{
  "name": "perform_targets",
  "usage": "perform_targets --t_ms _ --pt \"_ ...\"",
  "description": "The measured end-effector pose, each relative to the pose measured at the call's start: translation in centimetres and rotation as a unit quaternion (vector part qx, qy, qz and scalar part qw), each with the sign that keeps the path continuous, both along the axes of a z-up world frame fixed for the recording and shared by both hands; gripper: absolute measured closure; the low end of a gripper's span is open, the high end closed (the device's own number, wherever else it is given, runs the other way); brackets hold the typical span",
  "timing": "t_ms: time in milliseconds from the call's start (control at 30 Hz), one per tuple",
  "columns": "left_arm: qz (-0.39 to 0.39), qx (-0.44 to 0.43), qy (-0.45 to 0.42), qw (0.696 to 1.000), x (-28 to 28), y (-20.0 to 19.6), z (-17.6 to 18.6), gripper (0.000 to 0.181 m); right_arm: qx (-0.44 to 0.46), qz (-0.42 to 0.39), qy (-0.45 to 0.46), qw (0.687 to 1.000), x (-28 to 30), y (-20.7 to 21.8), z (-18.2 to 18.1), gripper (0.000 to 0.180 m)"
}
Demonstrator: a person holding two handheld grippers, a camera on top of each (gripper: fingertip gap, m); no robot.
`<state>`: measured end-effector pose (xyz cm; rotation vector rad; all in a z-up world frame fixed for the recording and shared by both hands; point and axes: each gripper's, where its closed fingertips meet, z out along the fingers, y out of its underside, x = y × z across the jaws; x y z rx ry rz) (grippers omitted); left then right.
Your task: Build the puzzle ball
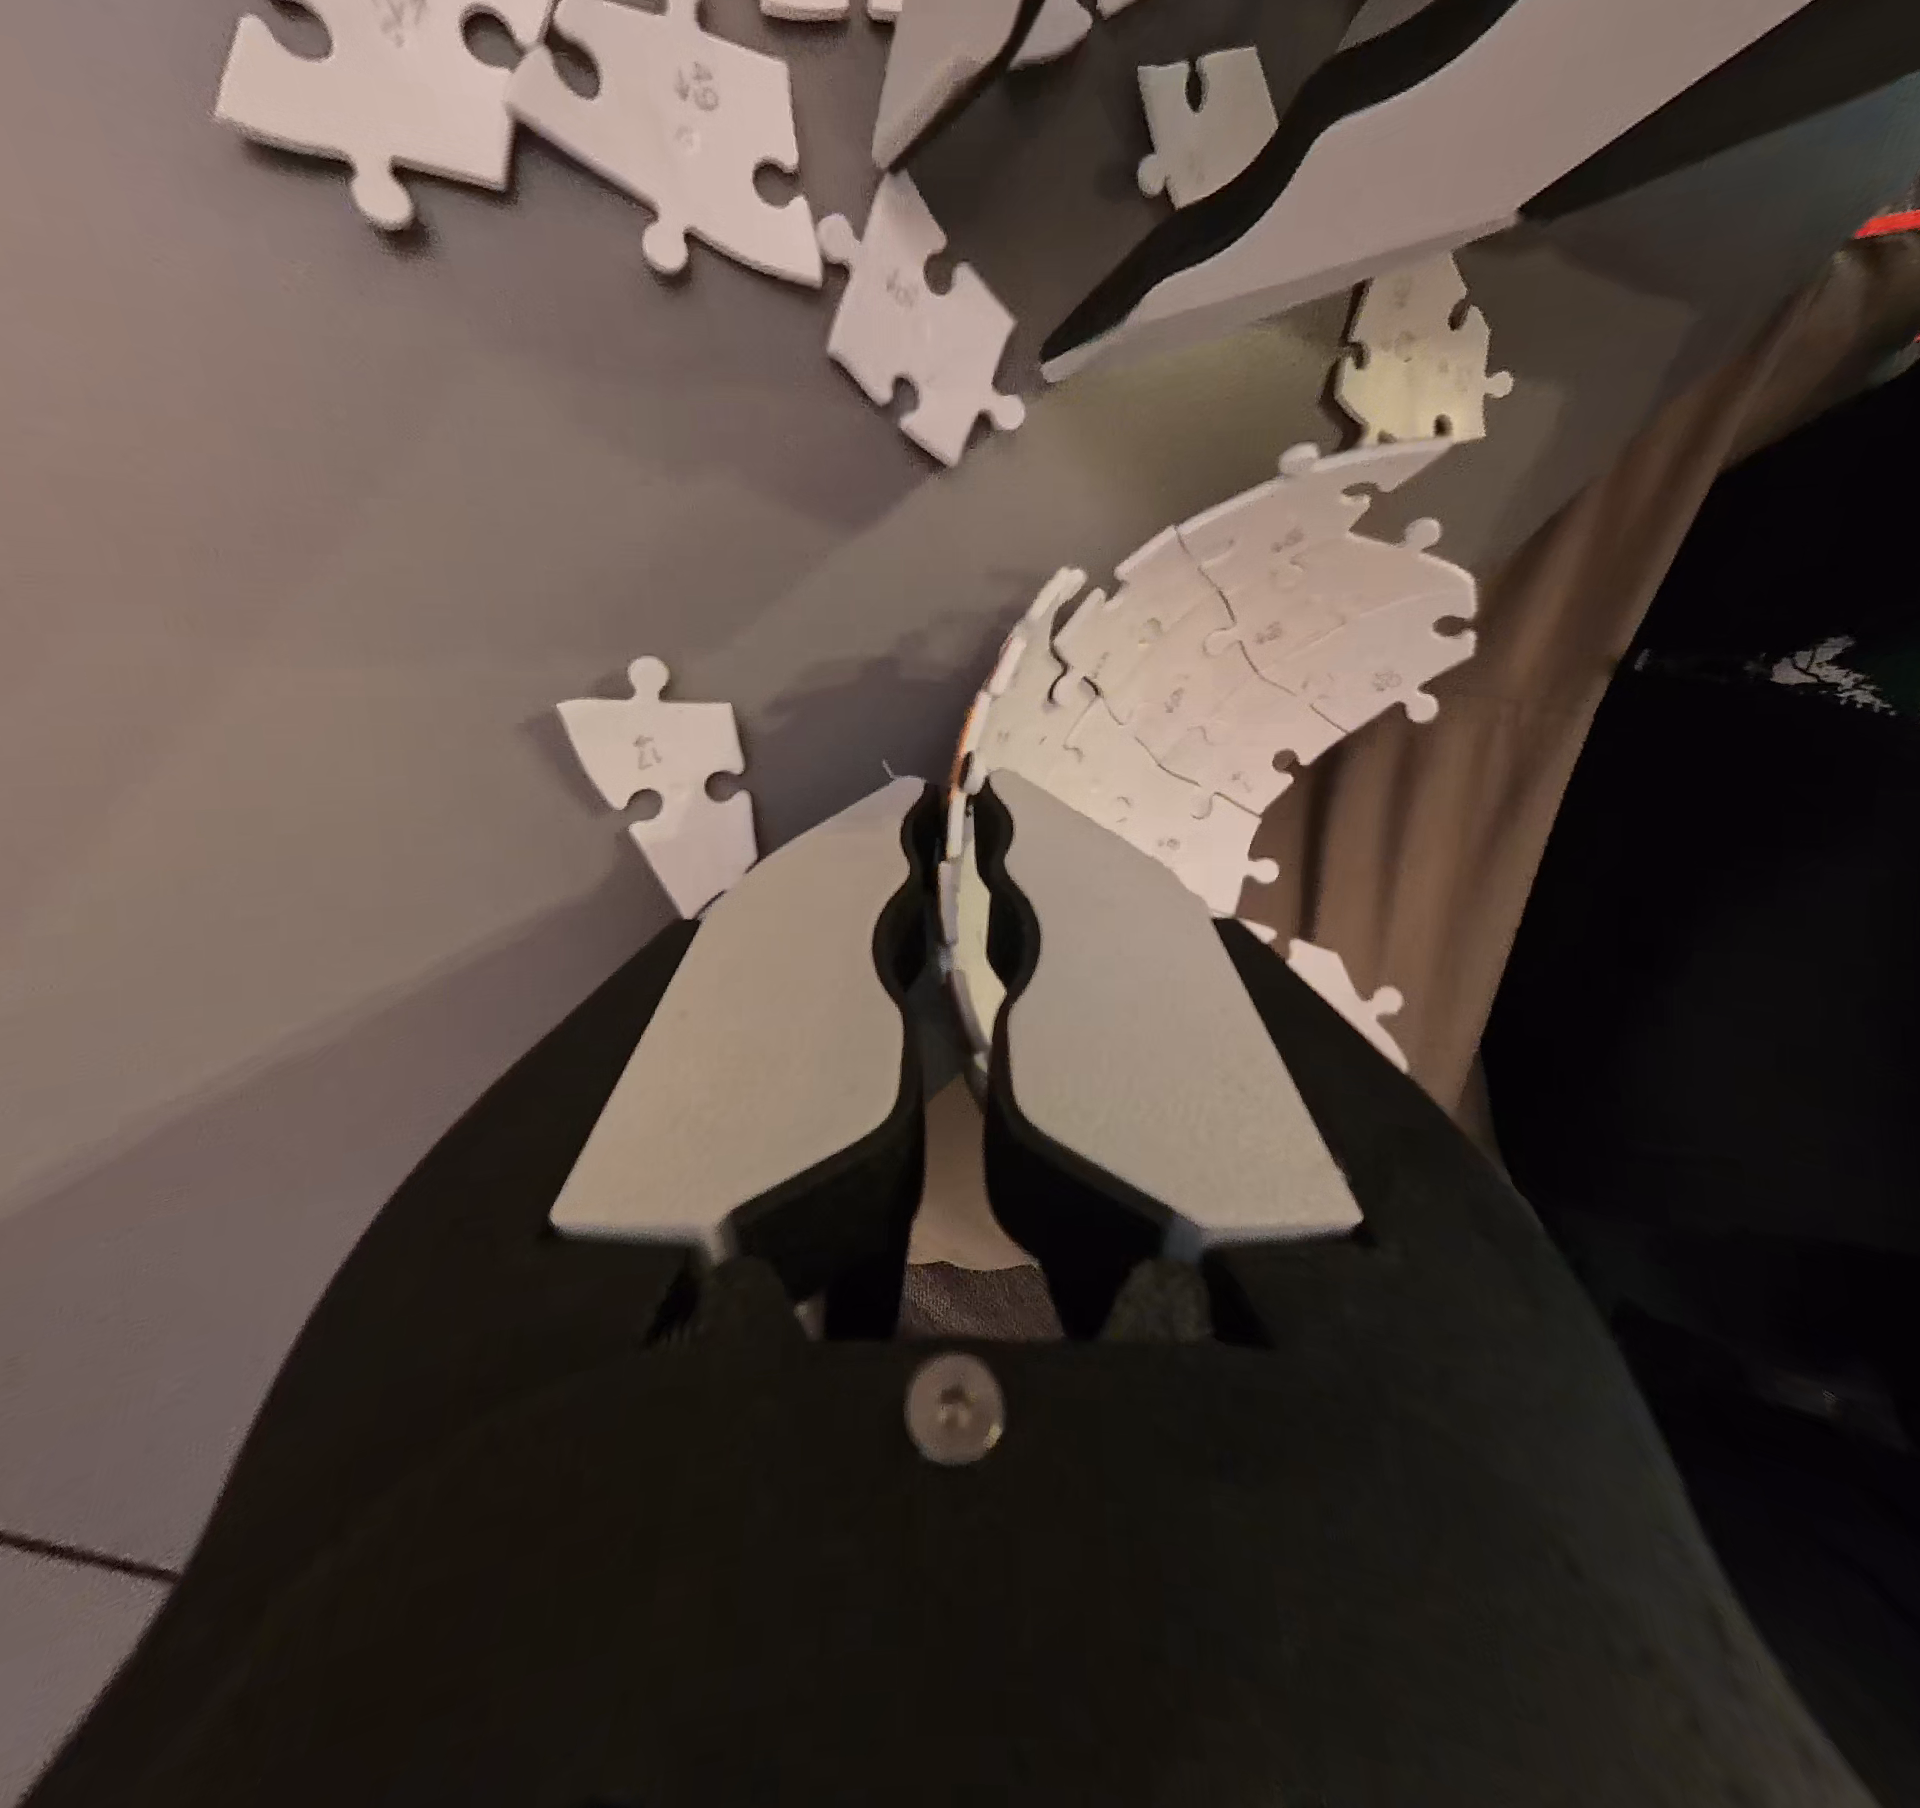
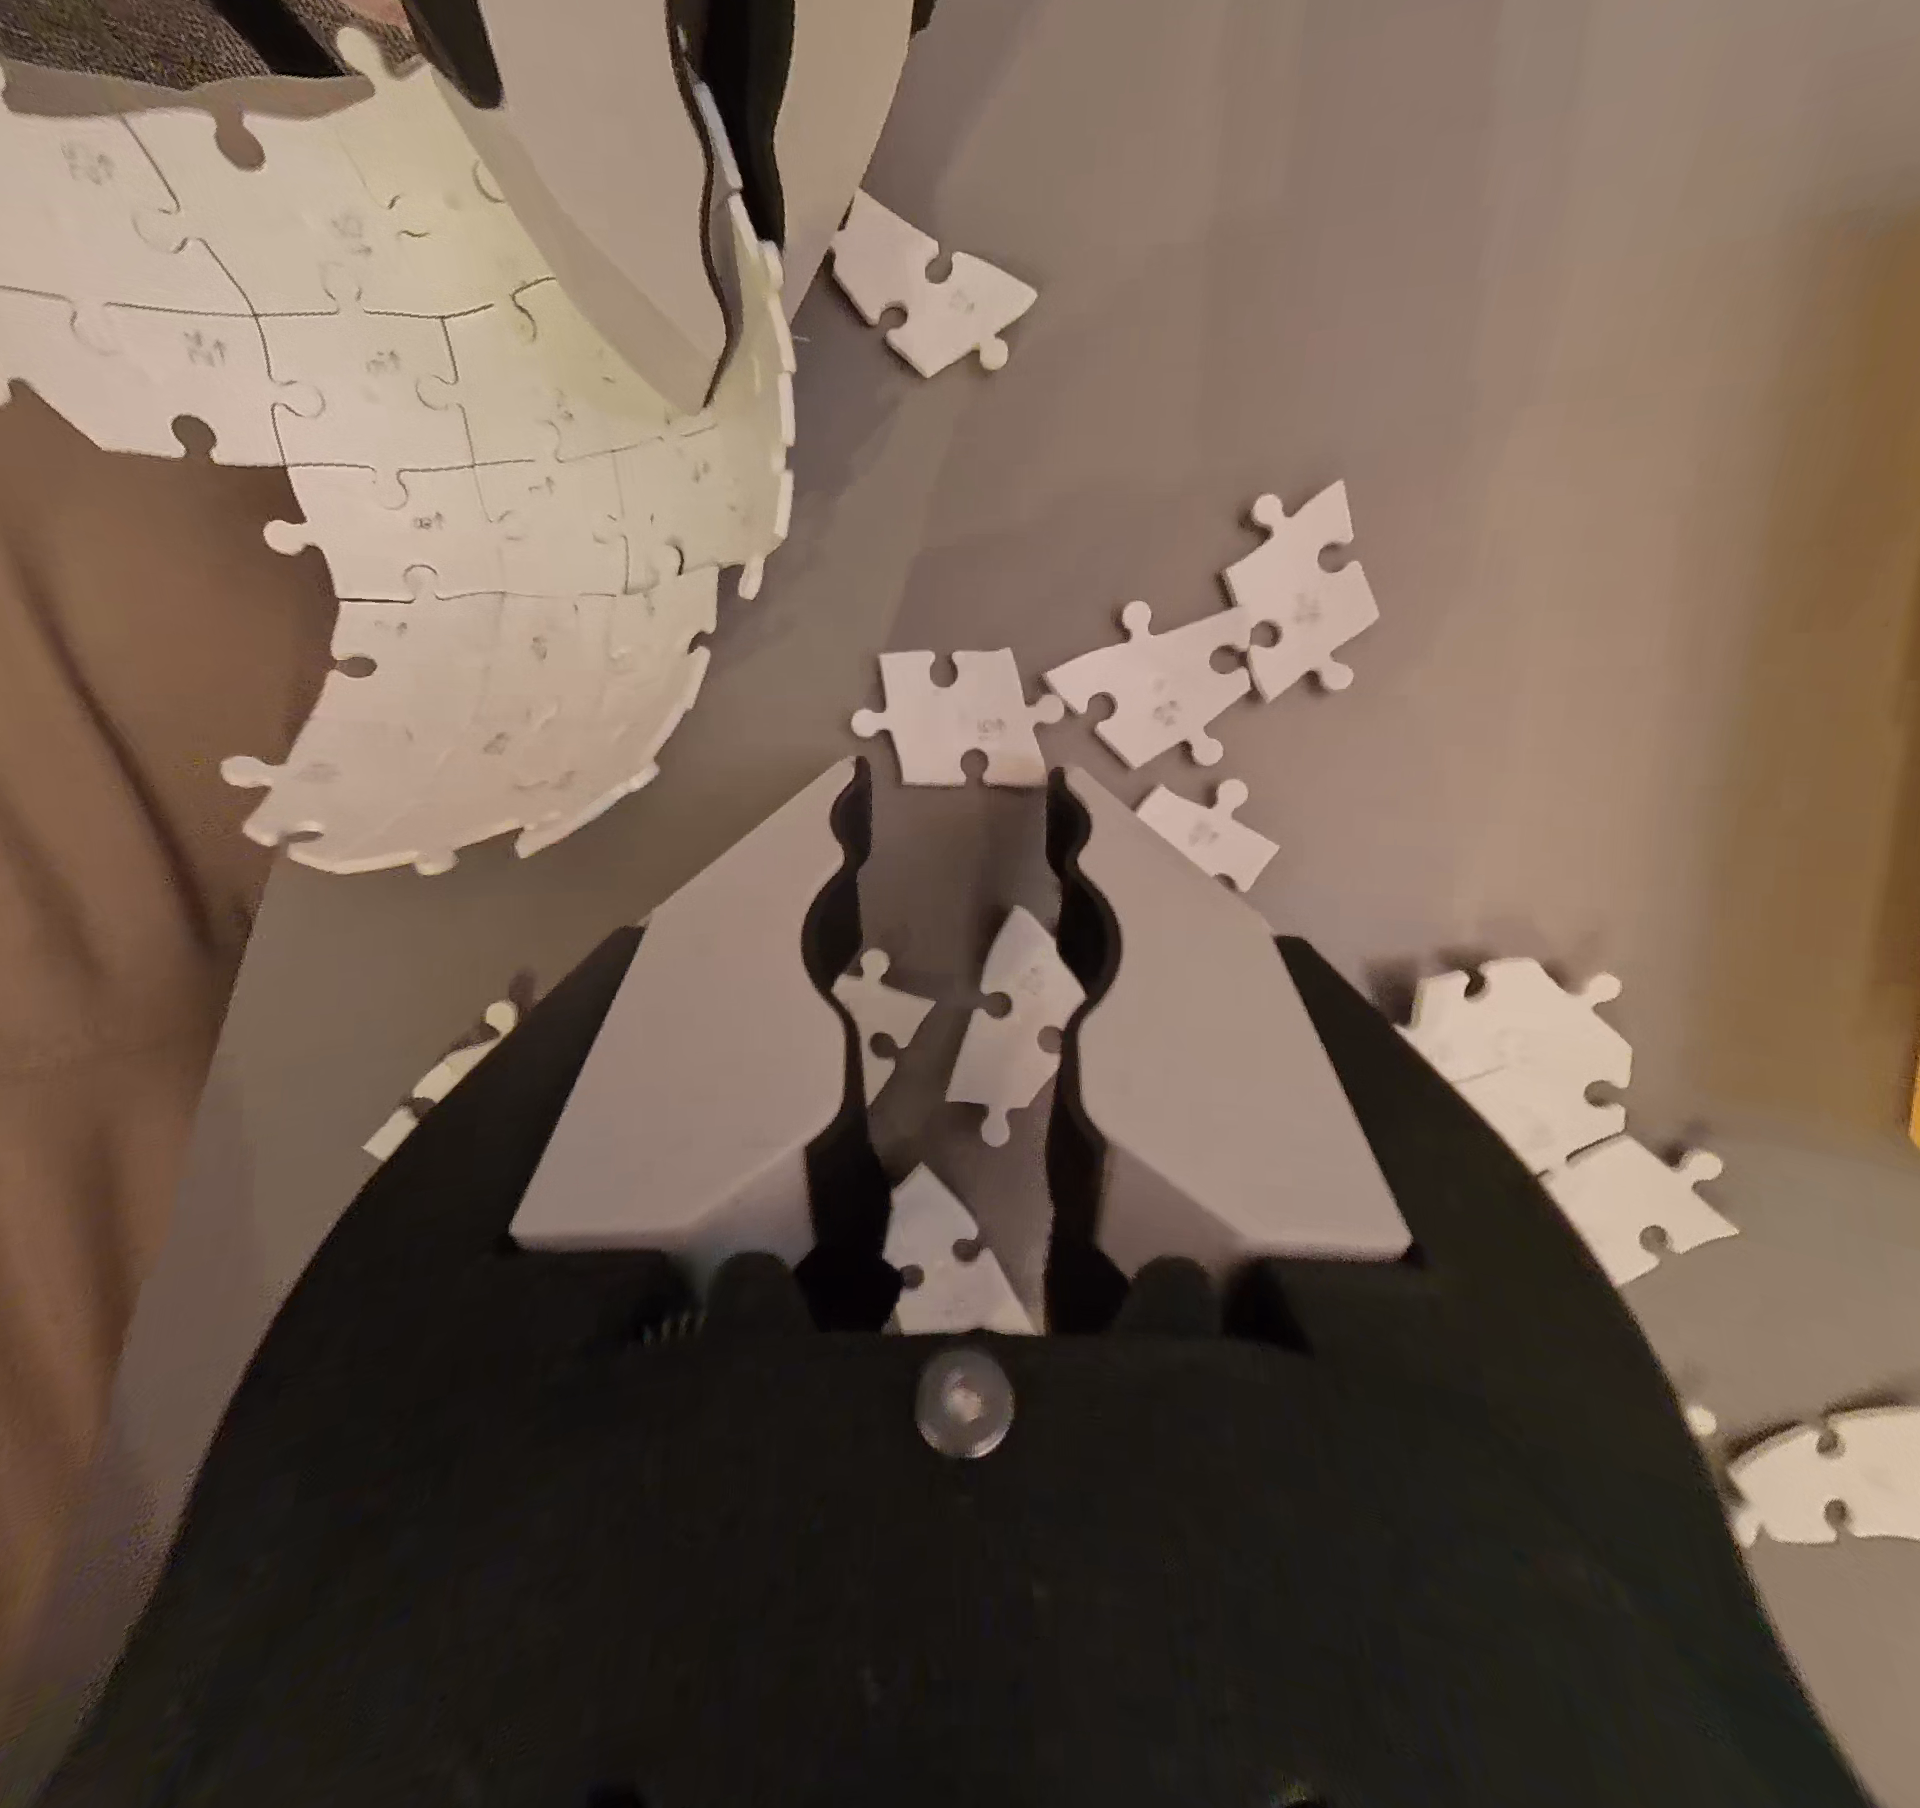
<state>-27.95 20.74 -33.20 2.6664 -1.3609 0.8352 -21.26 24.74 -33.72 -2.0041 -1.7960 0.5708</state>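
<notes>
The place cannot be told for certain; it looks like a plain indoor hobby or test setup. A smooth grey table [image 2: 1455, 304] carries loose white puzzle pieces [image 2: 961, 714], under warm lamplight, with brown cloth [image 1: 1507, 823] at its edge.
</notes>
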Motion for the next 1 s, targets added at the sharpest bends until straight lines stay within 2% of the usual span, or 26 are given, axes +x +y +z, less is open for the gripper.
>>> perform_targets --t_ms 200,300,400,467,733,1000 --pt "-0.002 -0.003 0.001 1.000 -0.5 0.2 -0.1 0.175 -0.031 -0.066 -0.014 0.997 0.0 -0.8 0.1 0.148" --pt "-0.001 -0.008 0.002 1.000 -0.8 0.1 -0.2 0.174 -0.024 -0.103 -0.011 0.994 -0.5 -0.6 -0.3 0.140" --pt "0.000 -0.009 0.005 1.000 -1.0 0.1 -0.3 0.174 -0.007 -0.122 -0.001 0.992 -1.0 -0.1 -0.4 0.141" --pt "0.002 -0.009 0.005 1.000 -1.1 0.1 -0.3 0.174 0.007 -0.108 -0.007 0.994 -1.1 0.0 -0.5 0.151" --pt "-0.004 -0.006 0.003 1.000 -0.9 0.1 -0.4 0.173 0.033 -0.011 -0.020 0.999 -0.8 -0.5 -0.4 0.154" --pt "-0.021 -0.010 0.014 1.000 -0.4 0.2 -0.8 0.168 0.035 0.073 0.004 0.997 0.1 -0.9 1.8 0.154"
